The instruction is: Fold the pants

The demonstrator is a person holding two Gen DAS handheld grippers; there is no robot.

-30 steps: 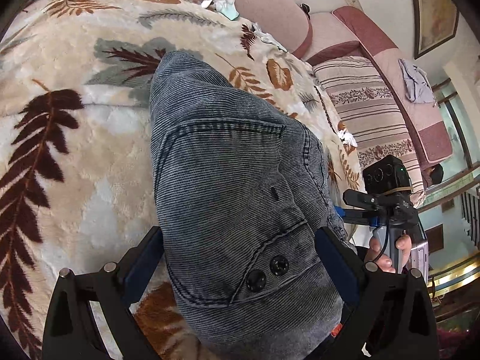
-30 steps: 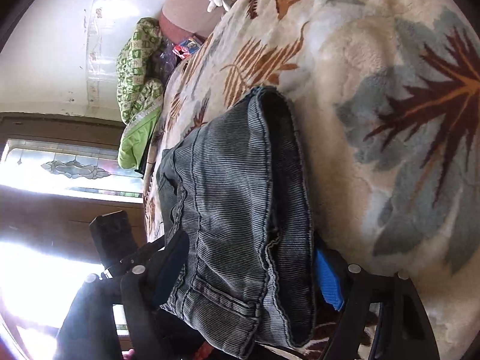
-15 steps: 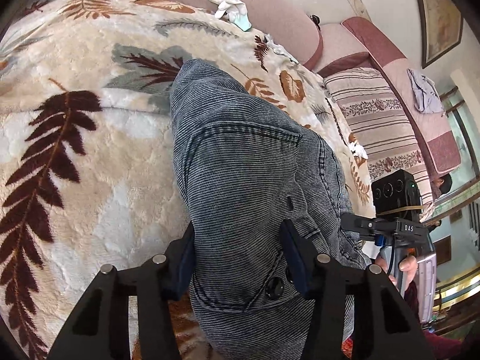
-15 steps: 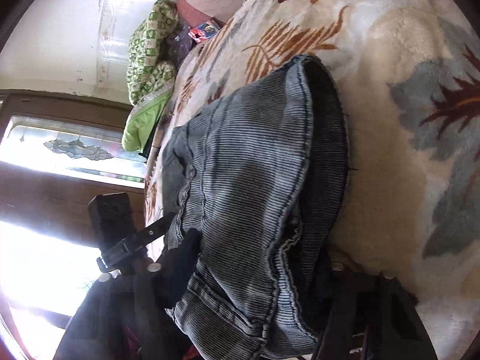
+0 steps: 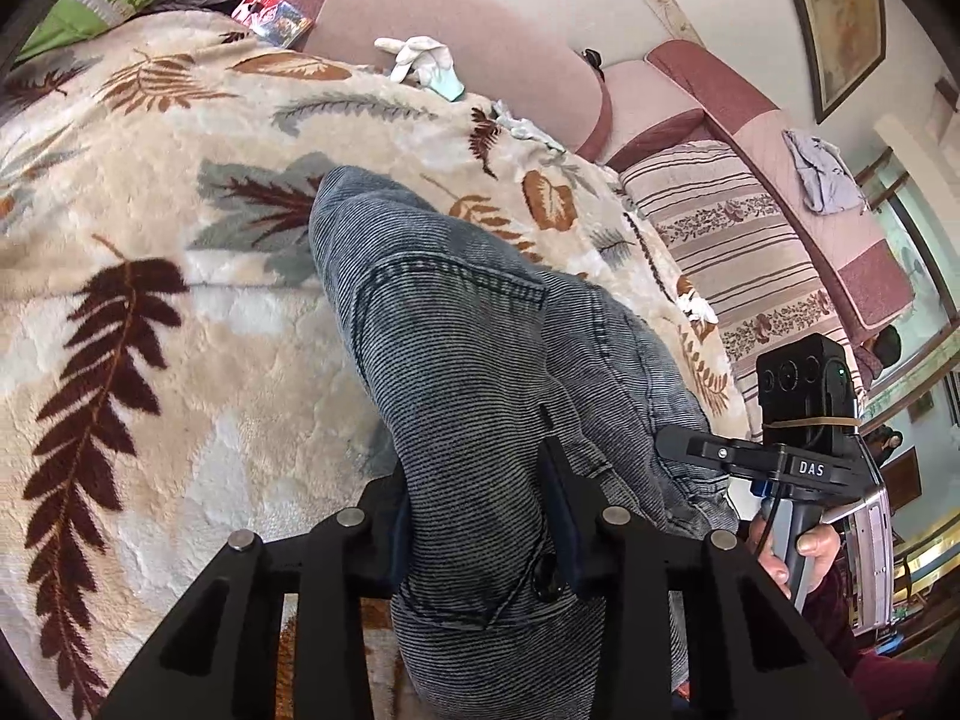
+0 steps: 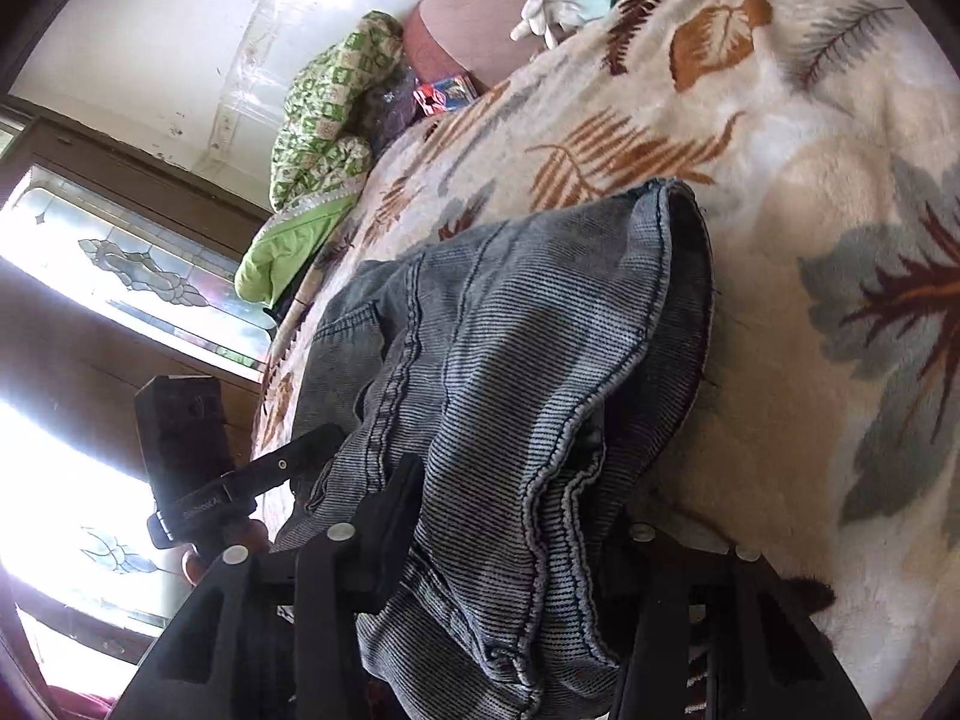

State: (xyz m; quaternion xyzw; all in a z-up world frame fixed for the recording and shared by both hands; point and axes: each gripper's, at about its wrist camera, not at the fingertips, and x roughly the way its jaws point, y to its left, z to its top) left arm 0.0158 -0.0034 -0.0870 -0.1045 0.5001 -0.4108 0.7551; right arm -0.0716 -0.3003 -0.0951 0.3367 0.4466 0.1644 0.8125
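Gripping the gray-blue pants [image 5: 480, 372] from both ends, we have each claw bunched onto denim. Nearest in the left wrist view, our left claw [image 5: 480, 516] has just been closing and now pinches a fold of the waistband end between its pads, with the dark buttons [image 5: 546, 579] sitting just beside the right-hand finger. In the right wrist view, our right claw [image 6: 516, 540] has likewise just been closing and clamps the stitched hem layers of the pants [image 6: 516, 360], which drape over and between its fingers.

Beyond the claws, the pants lie doubled over on a cream blanket [image 5: 150, 312] printed with brown and gray leaves, the back pocket facing up and the far fold resting on the blanket. Our right hand [image 5: 798, 546] and its gripper handle show at the edge of the left view.

Farther off, white gloves [image 5: 420, 57] lie at the blanket's far edge against a pink sofa back [image 5: 450, 18]. A striped cushion [image 5: 738, 252] sits to the right, and a green patterned quilt [image 6: 324, 114] is heaped by the wall.
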